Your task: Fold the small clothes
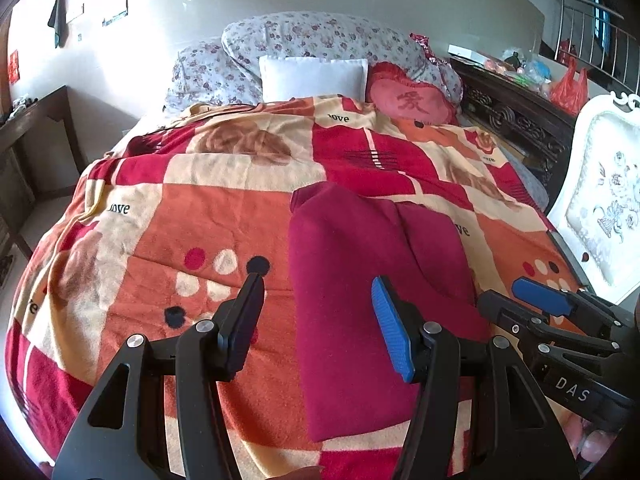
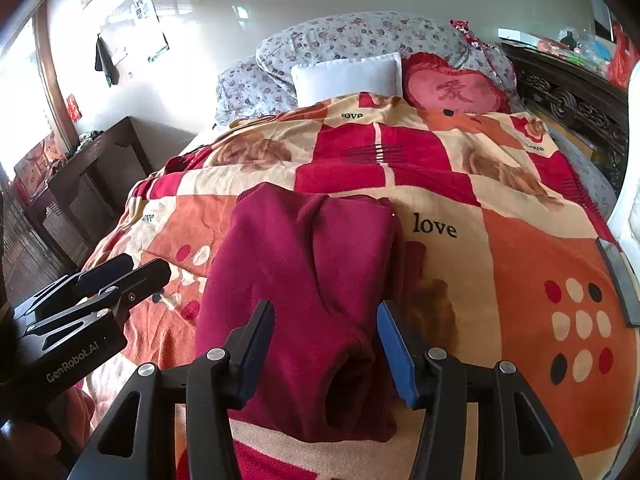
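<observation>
A dark red garment (image 1: 360, 288) lies on the bed, partly folded lengthwise into a long strip; it also shows in the right wrist view (image 2: 304, 280), with a sleeve or hem opening at its near end. My left gripper (image 1: 320, 312) is open and empty, above the garment's near left edge. My right gripper (image 2: 326, 340) is open and empty, straddling the garment's near end. The right gripper shows at the right of the left wrist view (image 1: 516, 300); the left gripper shows at the left of the right wrist view (image 2: 132, 268).
A red, orange and cream patterned blanket (image 1: 180, 216) covers the bed. Pillows (image 1: 312, 76) and a heart cushion (image 1: 412, 102) lie at the head. A white chair (image 1: 600, 208) stands at right, dark wooden furniture (image 2: 80, 184) at left.
</observation>
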`<move>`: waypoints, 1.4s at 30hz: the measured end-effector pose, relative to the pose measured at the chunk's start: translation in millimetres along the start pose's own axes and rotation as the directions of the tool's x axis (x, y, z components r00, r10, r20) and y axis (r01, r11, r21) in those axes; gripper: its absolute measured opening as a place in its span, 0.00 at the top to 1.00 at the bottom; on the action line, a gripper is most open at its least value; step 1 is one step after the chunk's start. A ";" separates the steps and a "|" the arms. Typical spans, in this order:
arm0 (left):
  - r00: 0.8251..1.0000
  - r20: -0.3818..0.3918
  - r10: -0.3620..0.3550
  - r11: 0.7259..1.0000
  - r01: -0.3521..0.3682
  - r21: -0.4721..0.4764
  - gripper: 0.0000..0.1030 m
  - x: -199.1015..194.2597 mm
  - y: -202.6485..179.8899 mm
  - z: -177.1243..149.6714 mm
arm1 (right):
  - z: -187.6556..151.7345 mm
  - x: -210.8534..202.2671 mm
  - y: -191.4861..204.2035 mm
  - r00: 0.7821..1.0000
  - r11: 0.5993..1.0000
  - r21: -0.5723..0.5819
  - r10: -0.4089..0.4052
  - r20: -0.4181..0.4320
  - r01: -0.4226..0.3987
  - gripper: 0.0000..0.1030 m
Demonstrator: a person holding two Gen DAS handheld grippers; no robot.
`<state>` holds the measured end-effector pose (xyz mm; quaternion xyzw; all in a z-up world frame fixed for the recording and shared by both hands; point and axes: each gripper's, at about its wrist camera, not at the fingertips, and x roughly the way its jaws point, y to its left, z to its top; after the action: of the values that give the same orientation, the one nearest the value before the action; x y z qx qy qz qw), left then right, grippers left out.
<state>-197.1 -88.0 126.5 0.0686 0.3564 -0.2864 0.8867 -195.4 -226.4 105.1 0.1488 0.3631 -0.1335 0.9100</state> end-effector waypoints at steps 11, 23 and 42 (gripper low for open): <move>1.000 -0.005 0.003 1.000 -0.003 0.006 0.46 0.3 -0.6 -1.7 | -1.8 2.4 0.0 1.000 1.000 0.006 -0.008 -0.010 0.008 0.43; 1.000 -0.012 0.003 1.000 -0.003 0.008 0.45 2.0 0.0 -3.0 | -2.9 5.5 -1.9 1.000 1.000 0.021 0.000 -0.024 0.000 0.43; 1.000 -0.031 -0.002 1.000 0.002 0.012 0.45 9.4 1.0 -5.8 | -5.7 16.2 -4.1 0.999 0.999 0.031 0.010 -0.054 -0.008 0.42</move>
<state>-194.5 -89.6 115.9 0.0781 0.3684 -0.2884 0.8803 -189.0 -230.3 89.1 0.1681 0.3847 -0.1309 0.8981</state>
